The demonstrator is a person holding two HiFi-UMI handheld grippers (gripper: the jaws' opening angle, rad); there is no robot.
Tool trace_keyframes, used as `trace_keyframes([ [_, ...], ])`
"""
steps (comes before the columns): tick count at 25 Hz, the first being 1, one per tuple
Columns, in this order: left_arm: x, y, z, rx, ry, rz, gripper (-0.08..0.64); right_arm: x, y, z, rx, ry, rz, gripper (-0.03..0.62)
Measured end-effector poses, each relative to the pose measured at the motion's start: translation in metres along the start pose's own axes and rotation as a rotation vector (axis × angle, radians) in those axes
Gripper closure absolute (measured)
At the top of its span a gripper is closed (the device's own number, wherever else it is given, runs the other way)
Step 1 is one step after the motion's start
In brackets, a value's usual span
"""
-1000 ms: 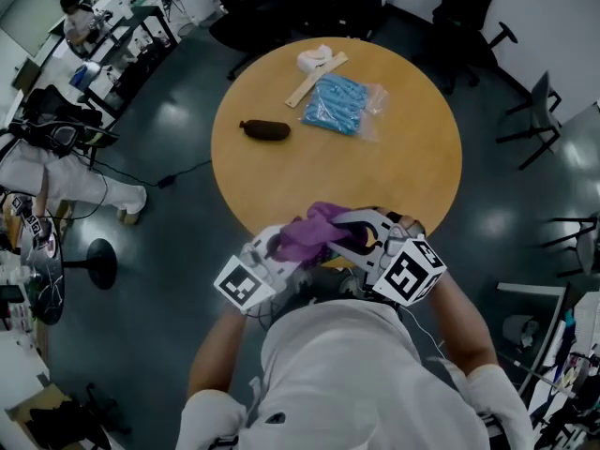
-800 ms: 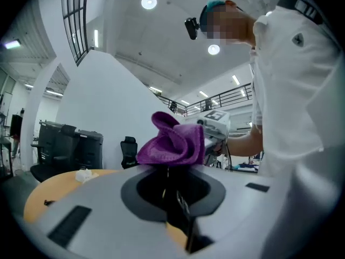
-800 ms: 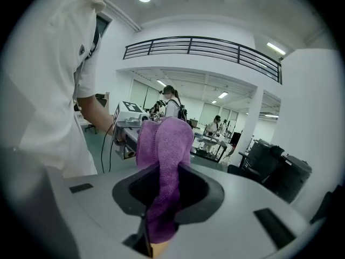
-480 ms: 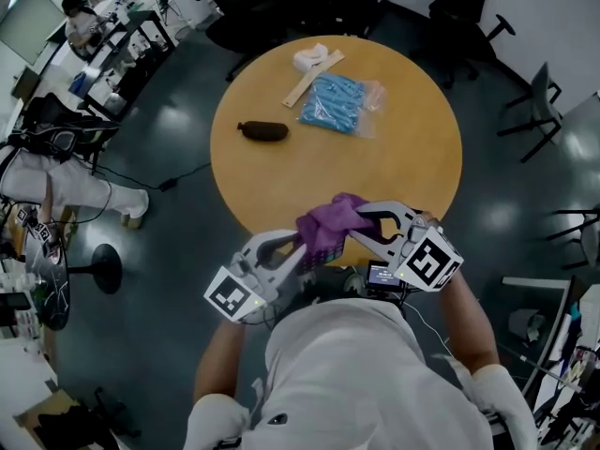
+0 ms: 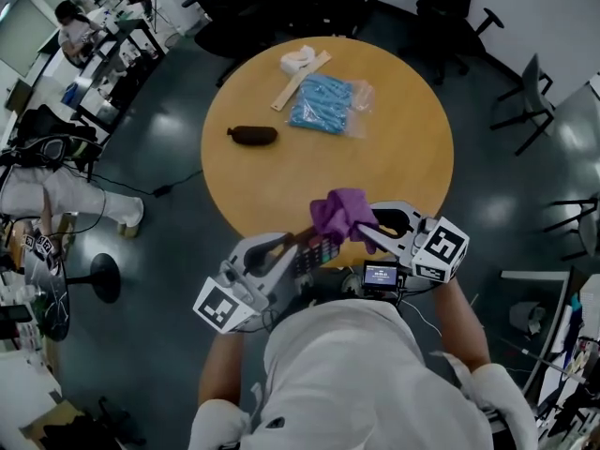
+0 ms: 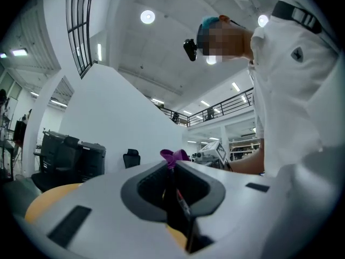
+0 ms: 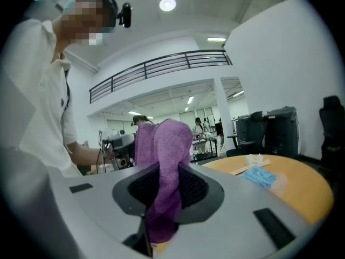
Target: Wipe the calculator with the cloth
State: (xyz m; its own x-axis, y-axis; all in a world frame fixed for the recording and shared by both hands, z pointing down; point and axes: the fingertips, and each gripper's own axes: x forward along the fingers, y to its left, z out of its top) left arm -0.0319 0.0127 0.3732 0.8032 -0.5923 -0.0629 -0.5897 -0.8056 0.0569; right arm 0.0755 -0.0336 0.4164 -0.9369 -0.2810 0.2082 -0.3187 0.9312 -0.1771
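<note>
Left hand-held gripper point(image 5: 292, 249) is clamping the dark calculator point(image 5: 317, 248) edge-on between its jaws, holding it up over the near edge of the round tabletop point(image 5: 403, 148). Right hand-held gripper point(image 5: 367, 227) is pinching the purple cloth point(image 5: 341, 211), which is bunching up just beside the calculator, over that same near edge.
</note>
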Motion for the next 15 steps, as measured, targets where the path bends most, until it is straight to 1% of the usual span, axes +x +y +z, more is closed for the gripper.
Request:
trace_keyframes([
  [3,0.006,-0.003,0.004,-0.002,0.008,0.000,0.512,-0.003,0.000,-0.005,0.123,-0.063,0.025,0.505],
  [5,0.009,-0.004,0.008,0.000,-0.003,-0.001,0.512,-0.004,0.001,-0.010,0.180,-0.083,0.043,0.505],
  [9,0.012,-0.003,0.020,0.020,-0.070,-0.009,0.512,-0.004,0.005,-0.022,0.265,-0.109,0.071,0.505],
  [12,0.013,-0.002,0.021,0.014,-0.088,0.002,0.512,-0.007,0.006,-0.034,0.322,-0.124,0.080,0.505],
  [15,0.013,-0.001,0.017,0.009,-0.079,0.020,0.512,-0.008,0.008,-0.049,0.379,-0.124,0.094,0.505],
])
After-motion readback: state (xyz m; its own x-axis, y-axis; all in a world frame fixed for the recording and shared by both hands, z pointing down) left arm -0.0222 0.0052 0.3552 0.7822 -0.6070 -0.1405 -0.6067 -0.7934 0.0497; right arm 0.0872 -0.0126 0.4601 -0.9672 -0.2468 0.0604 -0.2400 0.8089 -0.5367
